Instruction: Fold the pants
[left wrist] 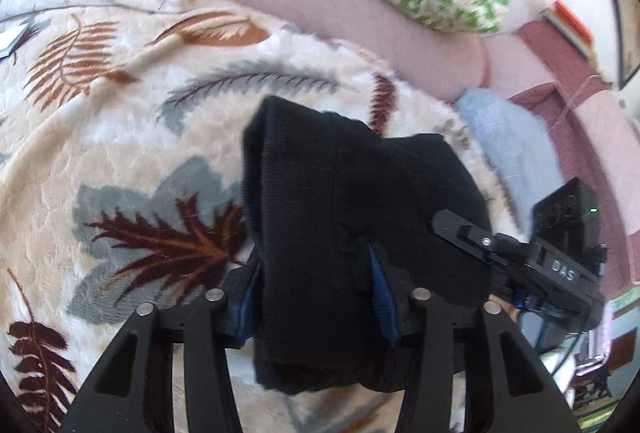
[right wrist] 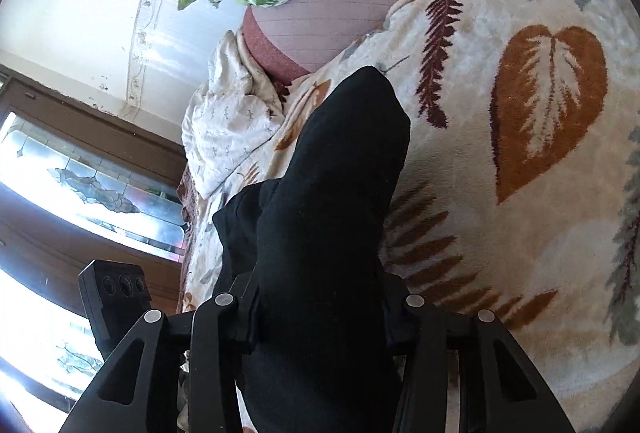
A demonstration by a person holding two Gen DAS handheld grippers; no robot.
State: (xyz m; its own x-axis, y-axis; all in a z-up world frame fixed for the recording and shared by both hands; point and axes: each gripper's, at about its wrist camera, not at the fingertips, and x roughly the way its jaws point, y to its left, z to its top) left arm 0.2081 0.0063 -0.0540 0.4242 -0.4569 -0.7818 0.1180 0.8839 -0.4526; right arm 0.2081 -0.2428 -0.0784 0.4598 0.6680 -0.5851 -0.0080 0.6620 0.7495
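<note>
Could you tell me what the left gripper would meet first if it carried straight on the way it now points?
The left gripper is shut on the black pants, which fill its line ahead. Beyond them it would probably meet the leaf-patterned blanket, though depth is unclear.

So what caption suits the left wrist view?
Left gripper clamps bunched black pants above a leaf-print blanket.

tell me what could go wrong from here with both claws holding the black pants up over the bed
1. The left claw and right claw each pinch a thick bunch of the black pants; uneven layers could slip out of one grip.
2. The cloth hangs bunched and doubled, so laying it down on the leaf-print blanket may set creases rather than a flat fold.
3. In the left wrist view, the right claw sits close beside the pants; the two tools might bump.
</note>
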